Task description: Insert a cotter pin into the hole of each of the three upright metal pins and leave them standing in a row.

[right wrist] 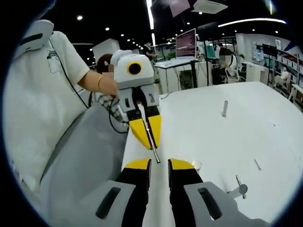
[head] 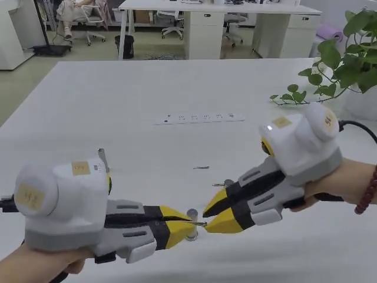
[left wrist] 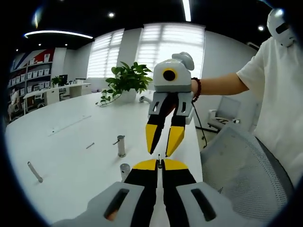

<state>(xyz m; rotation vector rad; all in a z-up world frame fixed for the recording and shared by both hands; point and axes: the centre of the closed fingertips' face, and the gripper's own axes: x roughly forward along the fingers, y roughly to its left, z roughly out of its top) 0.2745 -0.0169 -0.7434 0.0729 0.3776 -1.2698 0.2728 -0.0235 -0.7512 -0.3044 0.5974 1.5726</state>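
My left gripper point(head: 193, 224) is shut on a thin cotter pin point(head: 201, 223), whose free end points at my right gripper point(head: 211, 219). That gripper's jaws stand open around the pin's tip. In the right gripper view the cotter pin point(right wrist: 151, 137) juts from the left gripper point(right wrist: 146, 134) toward my open right gripper point(right wrist: 159, 164). One upright metal pin point(head: 192, 214) stands just behind the left fingertips. A second metal pin point(head: 228, 184), with a thin wire at its side, stands behind the right gripper. The third metal pin point(head: 103, 159) stands at the far left.
A loose cotter pin point(head: 201, 167) lies mid-table. A white power strip point(head: 200, 118) lies further back and a potted plant point(head: 339, 65) stands at the right edge. In the left gripper view a person's arm point(left wrist: 222, 84) and a mesh chair point(left wrist: 241, 161) are right of the white table point(left wrist: 61, 142).
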